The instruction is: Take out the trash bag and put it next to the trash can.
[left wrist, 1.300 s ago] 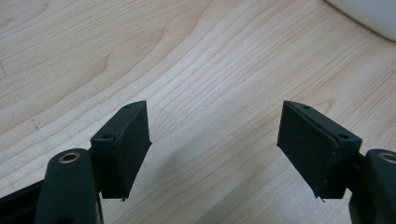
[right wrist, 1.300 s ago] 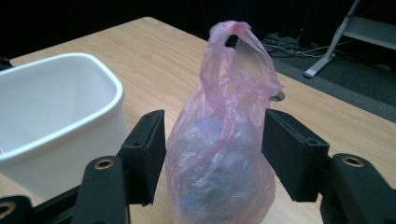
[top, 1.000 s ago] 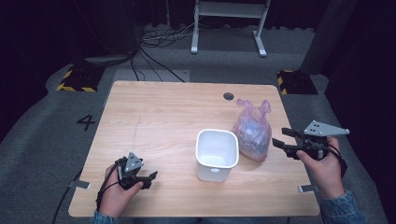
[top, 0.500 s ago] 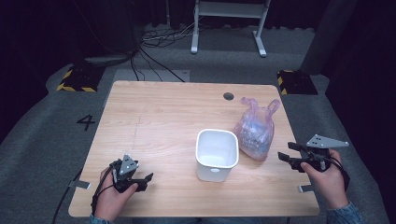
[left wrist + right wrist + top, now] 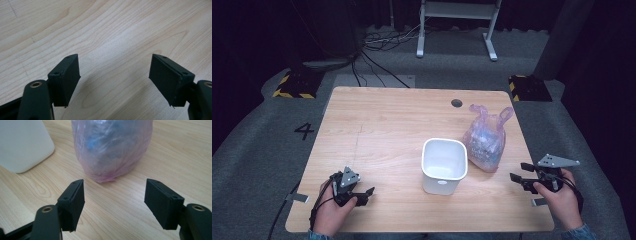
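Our right gripper (image 5: pixel 521 176) hangs at the table's (image 5: pixel 382 125) right edge with its jaws spread wide and nothing between them, pointed at the pink bag (image 5: pixel 486 141), which sits near it but apart. The bag stands on the wood touching or just beside the white bin (image 5: pixel 444 165), on the bin's right, with its knotted handles sticking up at the far side. The main risk we see is the bag itself: it is thin, slack film around loose contents, so a grip on the bulging belly could slip, squeeze the load or tear the plastic, and a low push from the jaws could shove it against the bin and tip or slide that light container. In the right gripper view the bag (image 5: pixel 112 147) is centred ahead of the open jaws and the bin (image 5: pixel 23 143) lies off to the left, so a drifting approach could catch the bin's wall instead. We judge the handles a safer hold than the body. Our right hand (image 5: pixel 562 192) holds its tool low and roughly level, aimed left. Our left gripper (image 5: pixel 362 192) rests near the table's front left, well apart from both things, jaws likewise wide open over bare wood and holding nothing.
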Available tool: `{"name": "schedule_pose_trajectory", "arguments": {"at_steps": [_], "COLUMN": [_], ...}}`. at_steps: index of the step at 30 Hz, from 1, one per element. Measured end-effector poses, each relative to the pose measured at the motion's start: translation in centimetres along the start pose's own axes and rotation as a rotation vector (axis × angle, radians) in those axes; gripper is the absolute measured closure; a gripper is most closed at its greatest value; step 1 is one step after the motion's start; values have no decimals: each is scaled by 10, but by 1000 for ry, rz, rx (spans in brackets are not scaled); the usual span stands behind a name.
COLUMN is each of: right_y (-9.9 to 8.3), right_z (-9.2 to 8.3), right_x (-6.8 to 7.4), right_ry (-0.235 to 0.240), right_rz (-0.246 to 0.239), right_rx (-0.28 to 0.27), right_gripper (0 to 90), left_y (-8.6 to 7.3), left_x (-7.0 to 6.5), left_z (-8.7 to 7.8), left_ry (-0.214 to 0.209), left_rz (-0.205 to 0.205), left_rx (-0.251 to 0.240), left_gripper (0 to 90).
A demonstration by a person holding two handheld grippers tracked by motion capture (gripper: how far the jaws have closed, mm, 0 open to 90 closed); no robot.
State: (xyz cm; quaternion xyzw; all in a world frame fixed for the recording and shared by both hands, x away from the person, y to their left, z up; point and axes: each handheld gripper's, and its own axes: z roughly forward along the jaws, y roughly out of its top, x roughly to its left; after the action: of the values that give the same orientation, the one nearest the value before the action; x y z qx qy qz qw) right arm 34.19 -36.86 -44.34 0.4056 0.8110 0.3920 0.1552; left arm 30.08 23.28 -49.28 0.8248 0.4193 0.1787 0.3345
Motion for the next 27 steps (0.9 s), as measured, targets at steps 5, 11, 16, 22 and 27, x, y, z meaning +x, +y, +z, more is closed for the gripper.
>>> {"name": "schedule_pose_trajectory", "arguments": {"at_steps": [5,11,16,22,27], "right_y": [-8,-18,-26,-36,-42], "right_z": [4,11,16,23,27], "right_x": [-1,1,3,6,9], "right_ry": [-2,-3,1,-2,-6], "right_rz": [12,16,17,6,-3], "right_rx": [10,39,51,77,94], "right_gripper": [317,310,296,281,257], "left_y": [-1,-3,-3,-4,-4], "left_x": [1,2,1,2,2], "left_z": [1,2,4,4,5], "left_ry": [0,-1,-4,-5,-7], "left_rz": [-2,-10,-17,-16,-18], "left_rx": [12,26,34,44,42], "left_gripper": [235,225,214,209,201]}}
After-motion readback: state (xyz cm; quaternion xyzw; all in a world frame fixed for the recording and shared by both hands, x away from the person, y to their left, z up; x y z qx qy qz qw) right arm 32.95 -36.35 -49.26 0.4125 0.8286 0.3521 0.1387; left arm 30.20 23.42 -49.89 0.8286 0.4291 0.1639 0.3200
